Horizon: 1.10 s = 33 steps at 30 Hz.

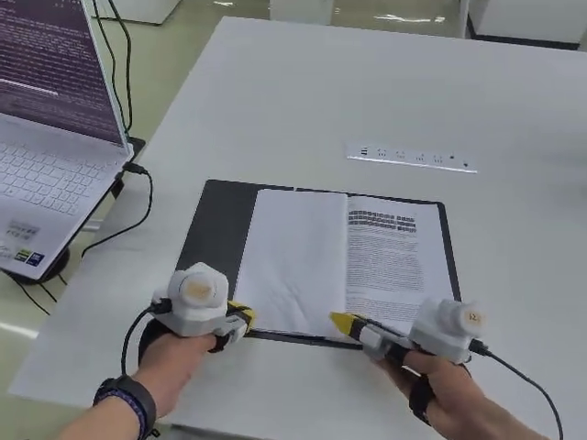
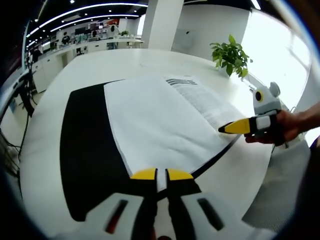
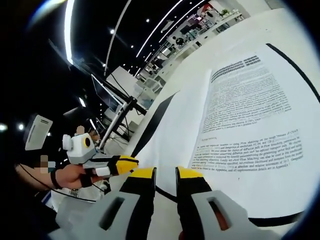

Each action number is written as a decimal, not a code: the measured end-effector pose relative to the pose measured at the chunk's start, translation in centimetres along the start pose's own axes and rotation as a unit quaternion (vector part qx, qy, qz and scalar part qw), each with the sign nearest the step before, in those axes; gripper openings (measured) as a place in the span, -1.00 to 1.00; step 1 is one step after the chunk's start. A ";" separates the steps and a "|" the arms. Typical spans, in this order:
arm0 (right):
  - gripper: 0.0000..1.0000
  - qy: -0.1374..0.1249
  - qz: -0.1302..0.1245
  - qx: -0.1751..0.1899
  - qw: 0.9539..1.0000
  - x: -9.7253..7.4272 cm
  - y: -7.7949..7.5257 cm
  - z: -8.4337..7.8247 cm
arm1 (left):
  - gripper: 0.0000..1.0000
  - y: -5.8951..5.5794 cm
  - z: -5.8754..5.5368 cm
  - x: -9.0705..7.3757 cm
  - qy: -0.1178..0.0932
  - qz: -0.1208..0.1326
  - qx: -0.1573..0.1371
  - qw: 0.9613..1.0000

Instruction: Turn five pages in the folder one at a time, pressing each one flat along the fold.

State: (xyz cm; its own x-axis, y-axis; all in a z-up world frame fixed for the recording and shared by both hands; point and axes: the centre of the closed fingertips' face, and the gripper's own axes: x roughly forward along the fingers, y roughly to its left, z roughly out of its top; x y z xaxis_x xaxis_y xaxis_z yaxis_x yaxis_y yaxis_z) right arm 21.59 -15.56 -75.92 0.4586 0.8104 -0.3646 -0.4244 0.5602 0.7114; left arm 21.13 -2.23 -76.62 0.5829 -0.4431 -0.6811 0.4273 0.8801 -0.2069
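The folder (image 1: 215, 229) lies open on the white table, its black cover showing at the left. A blank white page (image 1: 293, 257) covers its left half and a printed page (image 1: 394, 261) its right half. My left gripper (image 1: 240, 317) sits at the folder's near edge, below the blank page (image 2: 155, 120), with its yellow tips (image 2: 161, 174) almost together and nothing between them. My right gripper (image 1: 344, 323) rests near the fold at the bottom of the printed page (image 3: 250, 115). Its jaws (image 3: 165, 174) stand a narrow gap apart, empty.
An open laptop (image 1: 46, 165) with cables stands at the left of the table. A power socket strip (image 1: 408, 158) is set into the tabletop beyond the folder. A potted plant (image 2: 231, 55) stands further off.
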 end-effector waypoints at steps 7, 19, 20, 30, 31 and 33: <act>-0.50 -0.013 -0.022 -0.045 0.999 -2.9 -0.6 2.0 | -0.77 -0.4 1.9 -1.6 -0.026 0.001 0.017 1.000; -0.20 -0.032 -0.062 -0.114 0.991 -8.0 -1.3 4.5 | -0.58 -1.3 3.9 -4.8 -0.050 0.005 0.053 0.997; -0.18 -0.035 -0.063 -0.117 0.991 -8.3 -1.3 4.7 | -0.56 -1.4 4.1 -5.1 -0.052 0.005 0.055 0.997; 0.07 -0.044 -0.076 -0.182 0.979 -11.8 0.1 5.6 | -0.26 -2.0 5.0 -8.6 -0.070 0.005 0.091 0.993; 0.09 -0.047 -0.076 -0.182 0.979 -12.1 0.2 5.7 | -0.22 -2.1 5.0 -8.9 -0.070 0.005 0.094 0.993; 0.15 -0.053 -0.077 -0.186 0.978 -12.8 0.4 5.7 | -0.14 -2.3 5.2 -9.8 -0.073 0.005 0.098 0.992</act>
State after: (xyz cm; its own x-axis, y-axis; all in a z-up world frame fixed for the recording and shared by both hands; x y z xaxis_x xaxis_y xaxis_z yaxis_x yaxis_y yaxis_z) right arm 20.01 -26.72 -67.49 0.6099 0.6997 -0.3722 -0.5887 0.7144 0.3782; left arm 18.01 -0.80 -65.86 0.6760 -0.4673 -0.5698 0.5391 0.8408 -0.0500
